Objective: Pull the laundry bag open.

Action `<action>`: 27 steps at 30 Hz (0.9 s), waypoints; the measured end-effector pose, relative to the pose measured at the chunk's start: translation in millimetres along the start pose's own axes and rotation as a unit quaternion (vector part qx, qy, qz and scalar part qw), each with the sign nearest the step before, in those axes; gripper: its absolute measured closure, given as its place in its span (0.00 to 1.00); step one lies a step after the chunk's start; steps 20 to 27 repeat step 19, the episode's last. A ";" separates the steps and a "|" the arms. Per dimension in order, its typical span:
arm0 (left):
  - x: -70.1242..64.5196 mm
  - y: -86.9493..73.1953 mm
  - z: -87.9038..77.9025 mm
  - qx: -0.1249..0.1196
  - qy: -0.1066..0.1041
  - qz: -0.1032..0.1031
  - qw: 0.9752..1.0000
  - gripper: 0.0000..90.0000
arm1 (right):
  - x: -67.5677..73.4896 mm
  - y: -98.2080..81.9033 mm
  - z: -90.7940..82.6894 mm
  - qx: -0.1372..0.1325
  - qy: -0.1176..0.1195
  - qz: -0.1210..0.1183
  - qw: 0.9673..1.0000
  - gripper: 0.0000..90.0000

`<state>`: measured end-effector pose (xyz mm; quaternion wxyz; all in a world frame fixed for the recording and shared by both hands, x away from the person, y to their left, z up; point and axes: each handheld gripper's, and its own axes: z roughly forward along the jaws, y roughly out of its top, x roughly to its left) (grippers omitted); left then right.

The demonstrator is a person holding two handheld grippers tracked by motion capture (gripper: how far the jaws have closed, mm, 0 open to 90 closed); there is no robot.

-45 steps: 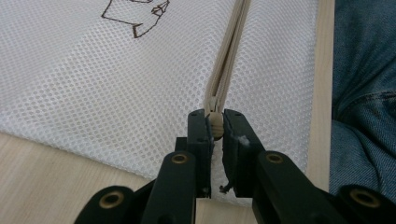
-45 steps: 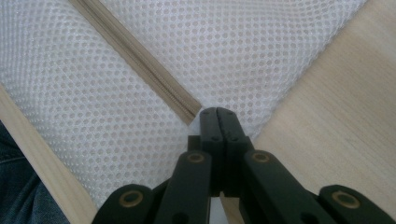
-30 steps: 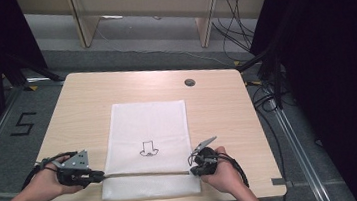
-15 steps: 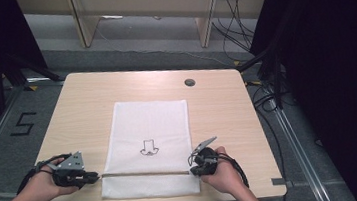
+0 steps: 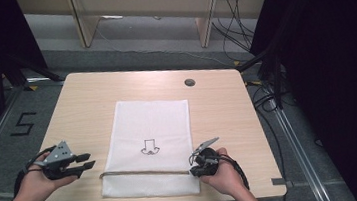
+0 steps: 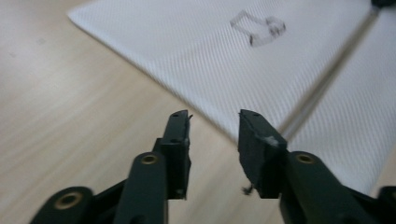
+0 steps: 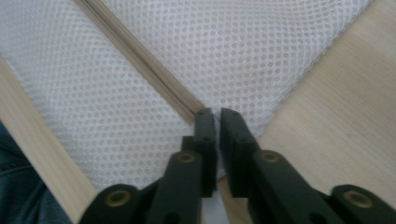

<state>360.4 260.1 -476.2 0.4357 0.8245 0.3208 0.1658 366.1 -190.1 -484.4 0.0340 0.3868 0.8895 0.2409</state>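
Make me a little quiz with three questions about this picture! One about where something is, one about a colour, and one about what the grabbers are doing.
1. Where does the thin stick lie?
A. across the near part of the cloth
B. on the floor
C. at the far edge of the table

2. What colour is the cloth?
A. red
B. white
C. blue

3. How are the left gripper's jaws?
A. shut on the stick
B. shut on the cloth
C. open, holding nothing

Answers:
1. A, the high view shows the stick running across the cloth near the person.
2. B, the mesh cloth looks white in every view.
3. C, the left gripper view shows a clear gap between the jaws, over the table beside the cloth.
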 end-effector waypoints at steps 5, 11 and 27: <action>-9.4 9.3 14.0 -0.035 0.014 -0.062 0.997 0.54 | 4.4 0.8 -2.8 -0.004 -0.004 0.000 1.000 0.77; -12.6 2.0 25.1 -0.011 -0.006 -0.049 0.999 0.49 | 7.1 4.2 -8.7 -0.030 -0.020 -0.003 0.999 0.73; -7.0 0.5 23.7 -0.004 0.009 -0.055 0.998 0.47 | 2.7 2.5 -14.8 -0.042 -0.025 0.022 0.999 0.70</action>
